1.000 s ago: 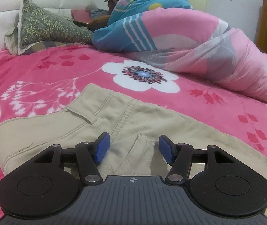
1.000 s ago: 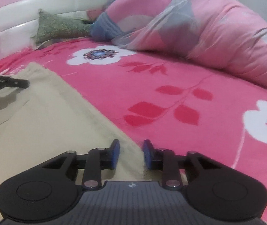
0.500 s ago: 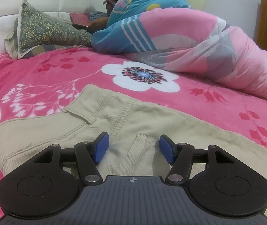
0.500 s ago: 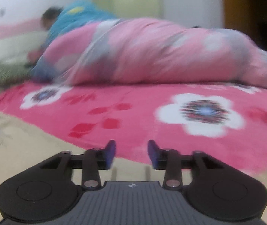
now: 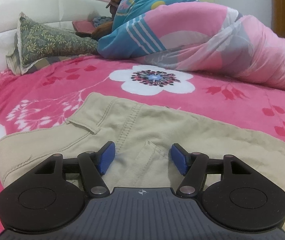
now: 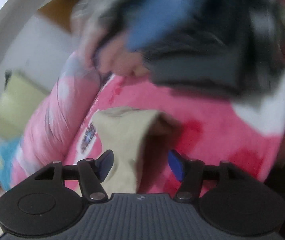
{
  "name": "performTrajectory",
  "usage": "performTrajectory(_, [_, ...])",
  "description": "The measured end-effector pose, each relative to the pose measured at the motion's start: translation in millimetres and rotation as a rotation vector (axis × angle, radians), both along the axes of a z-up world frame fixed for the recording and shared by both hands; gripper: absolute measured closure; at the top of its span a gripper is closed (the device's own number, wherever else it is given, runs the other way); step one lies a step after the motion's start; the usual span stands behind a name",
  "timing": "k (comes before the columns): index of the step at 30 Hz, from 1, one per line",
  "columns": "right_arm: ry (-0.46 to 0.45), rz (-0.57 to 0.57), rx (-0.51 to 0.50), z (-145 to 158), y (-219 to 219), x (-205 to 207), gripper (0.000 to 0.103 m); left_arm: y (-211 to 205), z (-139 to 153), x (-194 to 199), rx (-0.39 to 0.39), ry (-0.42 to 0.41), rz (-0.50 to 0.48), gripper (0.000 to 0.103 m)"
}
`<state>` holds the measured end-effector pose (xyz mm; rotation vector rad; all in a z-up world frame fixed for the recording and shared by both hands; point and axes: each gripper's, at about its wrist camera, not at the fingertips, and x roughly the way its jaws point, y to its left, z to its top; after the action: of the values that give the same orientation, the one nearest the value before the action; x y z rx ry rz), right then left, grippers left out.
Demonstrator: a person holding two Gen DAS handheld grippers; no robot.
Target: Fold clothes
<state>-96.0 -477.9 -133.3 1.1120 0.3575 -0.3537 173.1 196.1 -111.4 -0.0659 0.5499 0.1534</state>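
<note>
Beige trousers (image 5: 142, 128) lie flat on the pink flowered bedspread (image 5: 62, 84). My left gripper (image 5: 141, 158) is open and low over the waistband area, its blue pads either side of a pocket flap. In the blurred right wrist view, my right gripper (image 6: 140, 165) is open, with the end of a beige trouser leg (image 6: 126, 128) lying on the bed in front of it between the pads. The view is tilted and smeared by motion.
A person (image 5: 142, 4) lies under a pink and blue quilt (image 5: 222, 40) along the far side of the bed. A green patterned pillow (image 5: 48, 42) leans on the white headboard (image 5: 22, 16). A dark pile of clothes (image 6: 202, 56) lies beyond the trouser leg.
The right gripper has swung quickly away to the right toward the trouser leg end, and its jaws have opened wider. The left gripper has stayed over the waistband.
</note>
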Motion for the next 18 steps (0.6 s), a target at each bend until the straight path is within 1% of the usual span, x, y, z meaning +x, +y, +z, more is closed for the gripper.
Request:
performTrajectory(2, [-0.066, -0.02, 0.111, -12.7, -14.2, 4.3, 0.034, -0.8, 0.0, -0.3, 0.006, 0.0, 0.001, 0.04])
performTrajectory(3, [-0.091, -0.024, 0.13, -14.3, -19.3, 8.7, 0.034, -1.0, 0.0, -0.6, 0.008, 0.0, 0.002, 0.04])
performTrajectory(6, [-0.119, -0.037, 0.18, -16.5, -32.4, 29.0, 0.033, -1.6, -0.1, -1.2, 0.012, -0.001, 0.003, 0.04])
performTrajectory(8, [-0.108, -0.049, 0.224, -18.9, -38.2, 39.8, 0.035, -1.9, 0.1, -1.3, 0.014, -0.002, 0.004, 0.04])
performTrajectory(10, [-0.108, -0.069, 0.251, -19.0, -42.6, 48.3, 0.046, -1.9, 0.2, -1.2, 0.012, -0.003, 0.004, 0.04])
performTrajectory(11, [-0.115, -0.08, 0.255, -18.2, -44.3, 51.8, 0.059, -1.8, 0.1, -1.2, 0.011, -0.003, 0.004, 0.04])
performTrajectory(12, [-0.121, -0.086, 0.233, -14.7, -43.4, 58.2, 0.072, -1.4, 0.0, -1.2, 0.009, -0.004, 0.004, 0.04])
performTrajectory(13, [-0.117, -0.09, 0.205, -9.7, -41.8, 63.5, 0.078, -1.2, -0.2, -1.4, 0.007, -0.006, 0.003, 0.04])
performTrajectory(14, [-0.125, -0.084, 0.155, -0.4, -37.2, 69.0, 0.087, -1.3, -0.2, -1.8, 0.005, -0.007, 0.003, 0.04])
performTrajectory(15, [-0.133, -0.077, 0.103, 9.2, -32.5, 74.5, 0.09, -1.1, -0.2, -1.8, 0.004, -0.008, 0.003, 0.04])
performTrajectory(16, [-0.137, -0.036, -0.03, 28.5, -18.0, 82.2, 0.09, -0.9, -0.3, -1.8, 0.003, -0.008, 0.003, 0.04])
performTrajectory(18, [-0.129, 0.088, -0.381, 67.0, 25.8, 97.8, 0.091, -0.6, -0.3, -1.9, 0.001, -0.01, 0.002, 0.04])
